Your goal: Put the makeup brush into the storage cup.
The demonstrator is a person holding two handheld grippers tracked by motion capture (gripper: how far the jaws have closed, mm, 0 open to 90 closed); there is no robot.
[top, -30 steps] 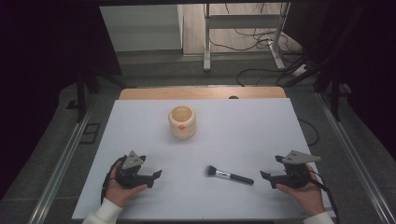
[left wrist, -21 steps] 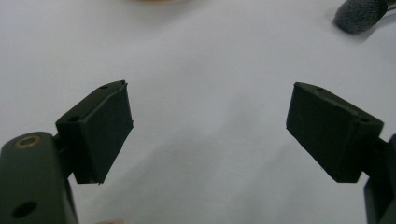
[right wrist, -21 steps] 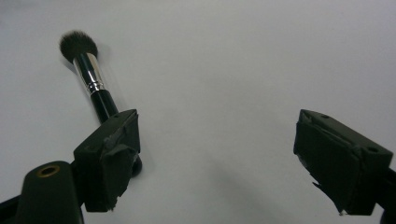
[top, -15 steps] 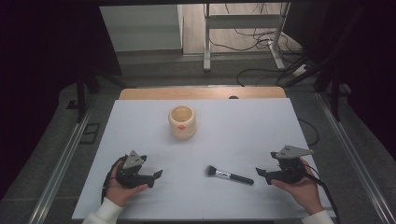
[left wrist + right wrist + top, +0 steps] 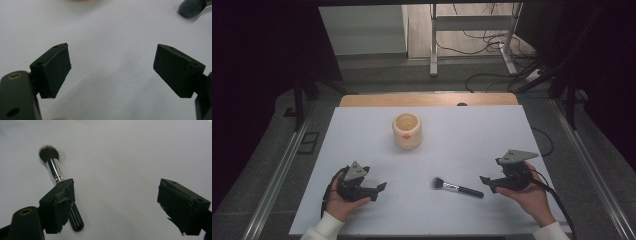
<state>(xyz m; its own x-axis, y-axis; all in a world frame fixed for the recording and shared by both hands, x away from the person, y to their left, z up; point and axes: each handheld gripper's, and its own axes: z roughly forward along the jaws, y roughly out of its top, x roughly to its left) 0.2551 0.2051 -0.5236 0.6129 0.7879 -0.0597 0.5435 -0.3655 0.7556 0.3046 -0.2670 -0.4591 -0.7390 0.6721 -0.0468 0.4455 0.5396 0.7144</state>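
While spread, right claw tilted, seemingly above brush

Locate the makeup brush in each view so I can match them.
High view: makeup brush lies low centre on the white table, beside the right gripper.
Left gripper view: bristle head at top right corner.
Right gripper view: left, handle behind the left jaw.
Shared landmark: its dark bristle head.
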